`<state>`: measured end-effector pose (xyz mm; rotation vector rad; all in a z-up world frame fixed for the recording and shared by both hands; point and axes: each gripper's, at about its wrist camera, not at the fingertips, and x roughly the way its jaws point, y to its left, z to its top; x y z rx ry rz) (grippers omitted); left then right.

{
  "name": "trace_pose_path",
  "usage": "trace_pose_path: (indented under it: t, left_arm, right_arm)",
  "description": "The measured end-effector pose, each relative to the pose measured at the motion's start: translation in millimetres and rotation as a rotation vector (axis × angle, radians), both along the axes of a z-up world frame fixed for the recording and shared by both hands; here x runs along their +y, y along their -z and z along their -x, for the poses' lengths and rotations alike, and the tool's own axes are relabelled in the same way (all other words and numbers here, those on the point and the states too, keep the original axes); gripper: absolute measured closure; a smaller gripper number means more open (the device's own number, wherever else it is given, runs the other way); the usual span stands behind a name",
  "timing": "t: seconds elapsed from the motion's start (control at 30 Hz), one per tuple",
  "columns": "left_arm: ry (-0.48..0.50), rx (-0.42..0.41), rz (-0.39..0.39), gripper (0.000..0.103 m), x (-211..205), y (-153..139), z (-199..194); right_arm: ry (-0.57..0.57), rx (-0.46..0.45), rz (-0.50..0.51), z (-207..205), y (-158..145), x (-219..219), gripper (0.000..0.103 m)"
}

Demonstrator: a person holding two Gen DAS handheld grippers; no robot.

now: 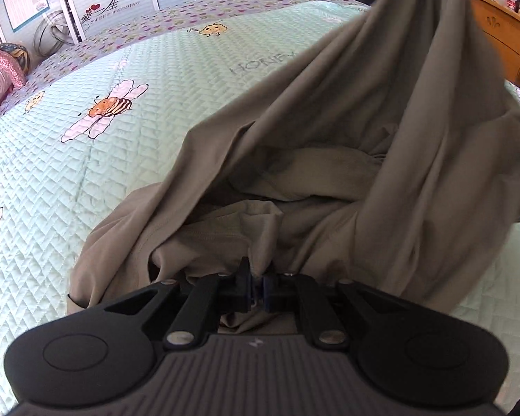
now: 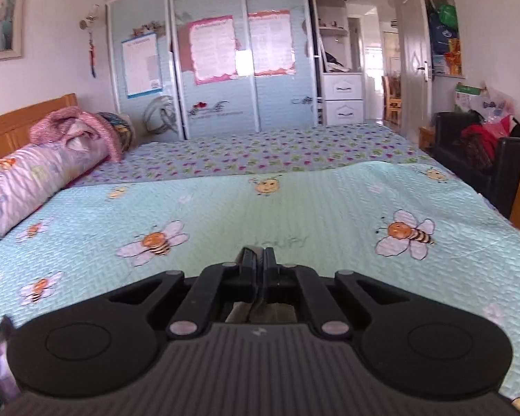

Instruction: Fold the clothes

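While the left gripper (image 1: 259, 282) is pinching a bunched edge of the olive-grey garment (image 1: 329, 159) between its closed fingers, the cloth is rising in a taut drape toward the upper right and out of frame, its lower folds lying on the pale green quilt (image 1: 86, 180); pale lettering reading "HONEY" (image 1: 261, 63) is showing on the quilt beside the fabric; the wardrobe door (image 1: 114, 3) is bearing the words "SWEET WEDDING"; the right gripper (image 2: 259, 260) is sitting with fingers pressed together, a sliver of fabric showing beneath them, though what it is clamping is hard to tell.
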<state>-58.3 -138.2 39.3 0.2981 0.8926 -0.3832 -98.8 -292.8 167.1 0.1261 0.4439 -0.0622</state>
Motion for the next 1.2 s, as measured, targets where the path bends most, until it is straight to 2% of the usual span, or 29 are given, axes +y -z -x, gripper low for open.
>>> trace_pose_path:
  t: [0.1,0.27,0.47,0.6,0.93,1.03,1.2]
  left_arm:
    - [0.006,-0.002,0.001,0.098,-0.5,1.1,0.1]
    - [-0.002,-0.003,0.017,0.098,0.6,-1.2,-3.6]
    - [-0.046,-0.011,0.071,0.098,6.1,-12.1,-19.6]
    - [-0.116,-0.046,0.092,0.098,19.3,-22.4,-41.6]
    - [-0.274,-0.097,0.081,0.098,60.0,-48.4,-55.5]
    - [-0.316,-0.140,0.063,0.098,71.6,-62.8,-53.0]
    - [-0.347,-0.218,0.017,0.098,78.9,-91.9,-32.8]
  right_arm:
    - [0.076,0.061,0.006,-16.2,16.8,-13.9,0.099]
    - [0.125,0.166,0.002,-14.4,57.8,-27.5,0.099]
    - [0.110,0.314,0.004,-6.0,111.2,-12.5,0.099]
    - [0.084,0.338,0.001,-3.3,127.3,5.2,0.099]
    - [-0.025,0.165,-0.076,-25.4,81.2,33.1,0.099]
    - [-0.041,0.084,-0.129,-17.7,65.0,30.7,0.099]
    - [-0.052,0.042,-0.196,2.8,49.6,16.6,0.099]
